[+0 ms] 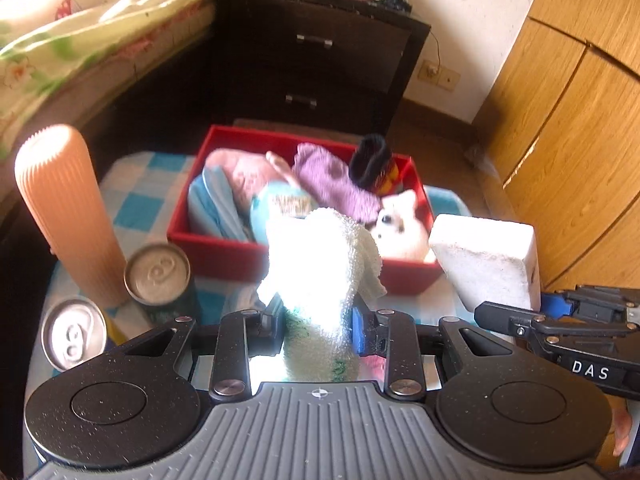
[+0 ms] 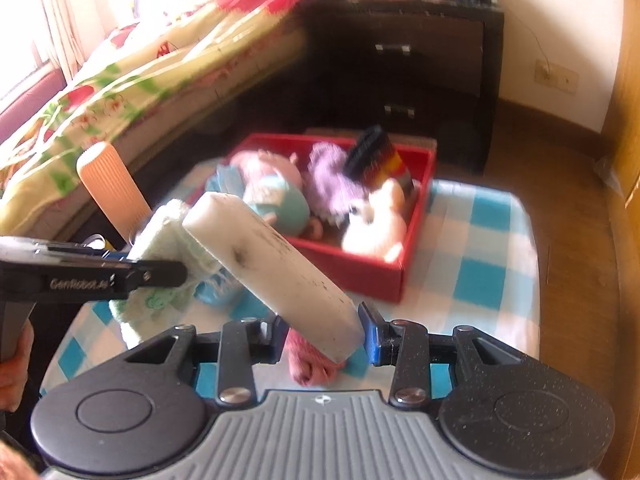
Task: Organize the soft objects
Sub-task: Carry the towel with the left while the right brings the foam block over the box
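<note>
Left wrist view: left hand-held gripper (image 1: 316, 328) is closed on a white terry cloth (image 1: 320, 276), pinched between its blue-padded fingers (image 1: 358, 334); the cloth stands up from the grip and flops over at the top, raised above the checked tabletop (image 1: 132, 184). Directly beyond it sits a red box (image 1: 224, 248) holding a blue cloth (image 1: 216, 208), a pink plush (image 1: 244, 172), a purple knit piece (image 1: 332, 180), a dark striped sock (image 1: 372, 164) and a white plush (image 1: 400, 228). To the right, the right hand-held gripper (image 1: 536, 308) carries a white sponge block (image 1: 488, 256), just beside the box's near right corner. Left of the cloth: a ribbed orange bottle (image 1: 68, 208) and two cans (image 1: 158, 272), upright.

Right wrist view: right hand-held gripper (image 2: 324, 340) is clamped on the sponge block (image 2: 272, 264) at its near end; the block slants up and away to the left, off the tabletop (image 2: 480, 248). The left hand-held gripper (image 2: 160, 272) enters from the left with the terry cloth (image 2: 160, 236), which is touching or just beside the block's far end. The red box (image 2: 360, 268) lies beyond both. A pink knit item (image 2: 308, 364) lies on the tabletop under the block.
</note>
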